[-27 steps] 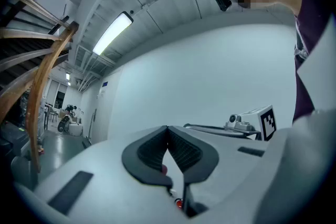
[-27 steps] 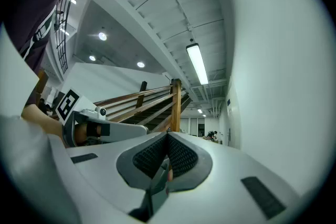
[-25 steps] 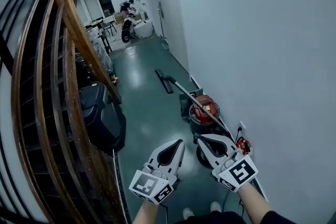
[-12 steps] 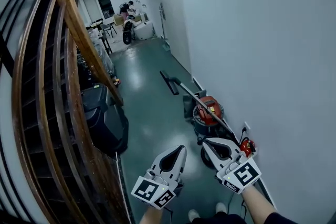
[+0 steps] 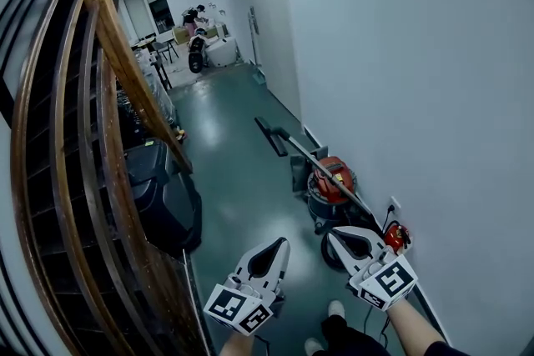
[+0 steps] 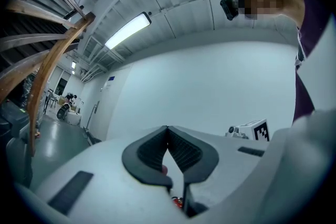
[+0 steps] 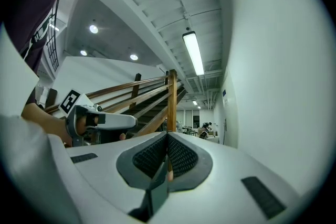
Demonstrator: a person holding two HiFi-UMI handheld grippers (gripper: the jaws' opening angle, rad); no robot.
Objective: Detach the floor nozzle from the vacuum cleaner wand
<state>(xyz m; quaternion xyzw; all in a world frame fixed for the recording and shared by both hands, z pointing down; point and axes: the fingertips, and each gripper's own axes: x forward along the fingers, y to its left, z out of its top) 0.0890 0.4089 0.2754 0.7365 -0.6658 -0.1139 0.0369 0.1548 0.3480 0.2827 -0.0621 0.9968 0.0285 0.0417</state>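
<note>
A red and black canister vacuum [image 5: 331, 183] stands on the floor by the right wall. Its silver wand [image 5: 334, 177] slants across it down to a black floor nozzle [image 5: 269, 136] resting on the green floor further along the corridor. In the head view my left gripper [image 5: 283, 243] and right gripper [image 5: 335, 234] are held low in front of me, well short of the wand, both shut and empty. The right gripper hangs just nearer than the canister. Both gripper views show the jaws meeting with nothing between them [image 6: 167, 128] [image 7: 167, 135].
A curved wooden stair railing [image 5: 108, 96] runs along the left. Black bins [image 5: 163, 188] sit at its foot. A white wall [image 5: 417, 79] bounds the right, with a red plug [image 5: 395, 236] at a socket. Far down the corridor are a person, chairs and a scooter [image 5: 198, 46].
Both grippers have sunk lower in the head view. The view has moved slightly forward along the corridor, and the vacuum sits a little nearer. Jaws stayed shut.
</note>
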